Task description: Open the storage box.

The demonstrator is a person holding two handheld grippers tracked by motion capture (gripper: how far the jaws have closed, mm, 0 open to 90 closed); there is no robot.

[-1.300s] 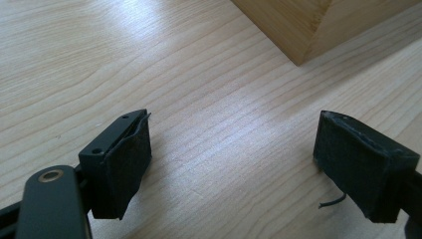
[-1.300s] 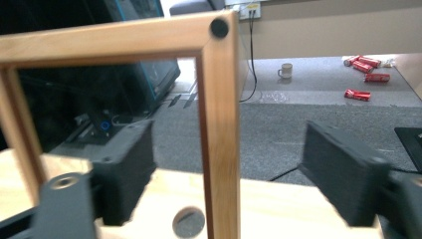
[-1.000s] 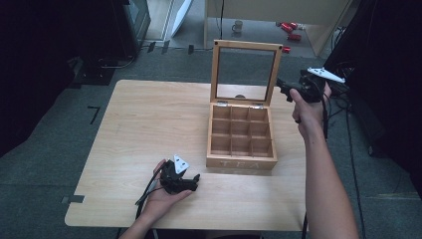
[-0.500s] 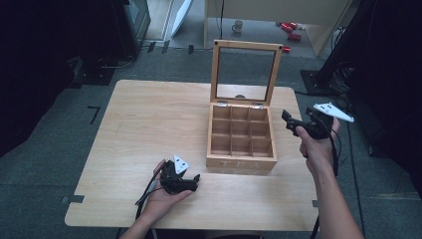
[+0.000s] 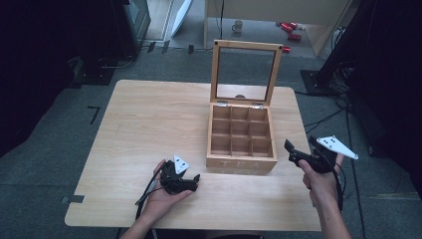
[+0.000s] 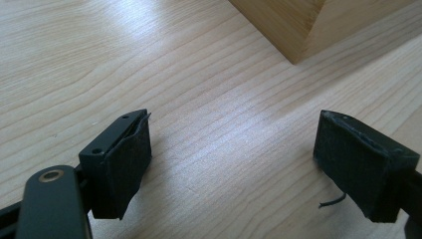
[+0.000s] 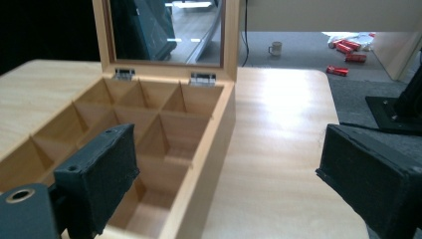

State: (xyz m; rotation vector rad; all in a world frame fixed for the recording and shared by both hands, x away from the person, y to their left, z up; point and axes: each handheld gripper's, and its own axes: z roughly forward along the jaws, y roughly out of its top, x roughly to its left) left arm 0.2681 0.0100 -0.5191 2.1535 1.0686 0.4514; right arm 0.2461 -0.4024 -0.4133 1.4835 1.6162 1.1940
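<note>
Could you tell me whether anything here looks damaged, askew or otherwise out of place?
Little stands out. The tea box sits square on the table with its lid upright and its compartments bare. One oddity: the pad on a left gripper jaw is frayed, its edge peeling.

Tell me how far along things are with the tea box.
Done: the tea box stands open, its glass lid upright. In hand: nothing; the left hand-held gripper rests open on the table, and the right hand-held gripper hovers open beside the box. Left: all nine compartments look empty.
</note>
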